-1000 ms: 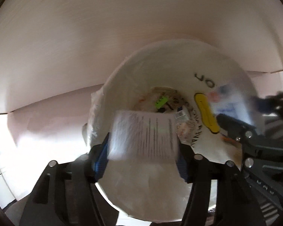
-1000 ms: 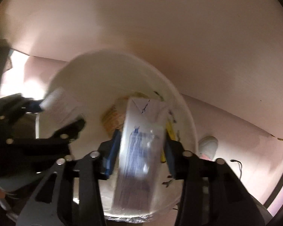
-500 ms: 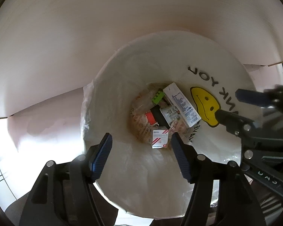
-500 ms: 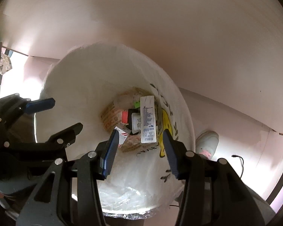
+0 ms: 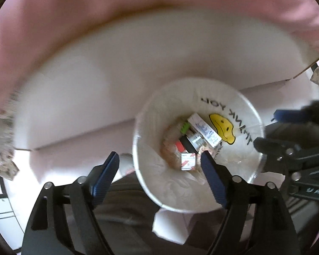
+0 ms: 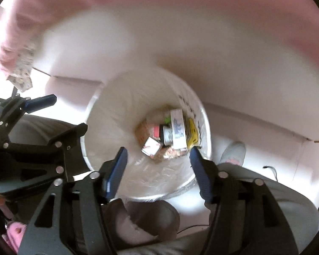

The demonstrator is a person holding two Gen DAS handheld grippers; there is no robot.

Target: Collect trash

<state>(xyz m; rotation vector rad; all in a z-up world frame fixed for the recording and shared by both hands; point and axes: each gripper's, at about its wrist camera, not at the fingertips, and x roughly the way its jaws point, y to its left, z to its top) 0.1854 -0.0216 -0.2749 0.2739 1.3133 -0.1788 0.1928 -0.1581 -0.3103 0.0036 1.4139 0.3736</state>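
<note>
A white trash bin lined with a smiley-face plastic bag (image 5: 151, 127) stands on the floor below both grippers; it also shows in the right wrist view (image 6: 108, 116). At its bottom lie several small boxes, among them a long white box (image 5: 204, 130) (image 6: 177, 127) and a red-striped white box (image 5: 188, 161) (image 6: 151, 145). My left gripper (image 5: 159, 167) is open and empty, held above the bin's left rim. My right gripper (image 6: 157, 163) is open and empty above the bin's near rim. Each gripper shows at the edge of the other's view.
A pink tablecloth (image 5: 74, 10) hangs over the table edge above the bin, with a patterned hem (image 6: 21, 72). The person's grey-trousered legs (image 6: 255, 191) and shoes (image 6: 234, 150) stand close to the bin. White floor surrounds it.
Both grippers let go of their boxes, which dropped into the bin. Both grippers have since pulled up and back from the bin, so it looks smaller and the tablecloth has come into view.
</note>
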